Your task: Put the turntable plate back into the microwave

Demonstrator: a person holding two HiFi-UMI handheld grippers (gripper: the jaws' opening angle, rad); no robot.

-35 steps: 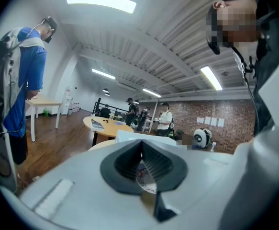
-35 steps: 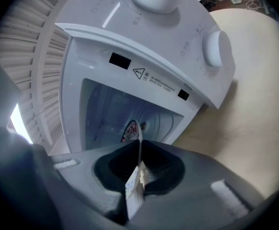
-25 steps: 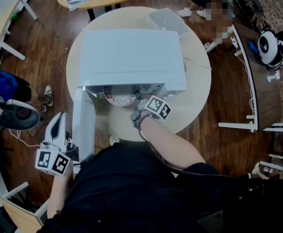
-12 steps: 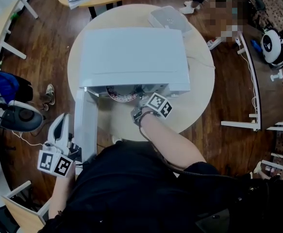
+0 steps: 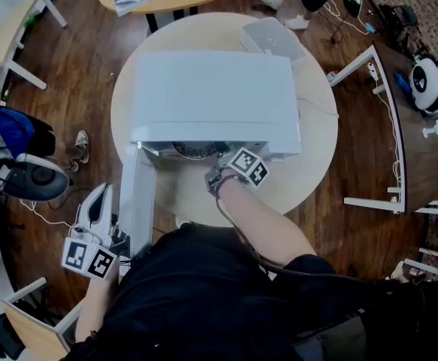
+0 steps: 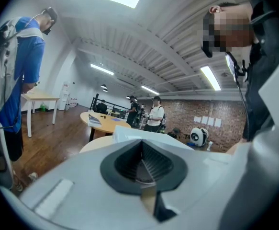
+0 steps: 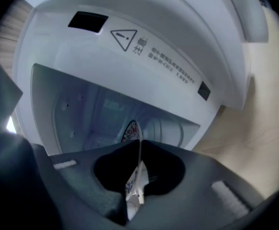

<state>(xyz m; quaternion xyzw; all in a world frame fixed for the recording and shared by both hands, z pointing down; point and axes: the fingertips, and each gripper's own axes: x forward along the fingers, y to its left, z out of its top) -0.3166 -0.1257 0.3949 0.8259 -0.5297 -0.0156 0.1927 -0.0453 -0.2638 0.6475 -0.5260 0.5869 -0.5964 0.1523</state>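
1. I'm looking down on the white microwave (image 5: 211,92), which sits on the round pale table (image 5: 309,156). Its door (image 5: 136,194) swings open toward the left of the head view.
2. The right gripper (image 5: 222,164) is right at the oven's mouth, with its marker cube just outside the front edge and its tips tucked under the top.
3. In the right gripper view, the right gripper (image 7: 139,143) has its jaws nearly together. They pinch the rim of the turntable plate (image 7: 131,128), which I see edge-on running up between the pads.
4. The patterned face of the plate shows past the pads, against the grey inside of the cavity.
5. From the head view, only a sliver of the turntable plate (image 5: 196,151) peeks out below the microwave's top. The rest is hidden inside.
6. Whether the plate touches the cavity floor, I can't tell.
7. Above the opening in the right gripper view, a warning triangle label (image 7: 125,38) sits on the microwave's front frame (image 7: 144,42).
8. The left gripper (image 5: 98,201) hangs out by the far edge of the open door, well apart from the plate.
9. In its own view, the left gripper (image 6: 141,159) has its pads closed against each other, with nothing between them.
10. Beyond those jaws I see a wooden table (image 6: 103,121) and a few people standing far back.
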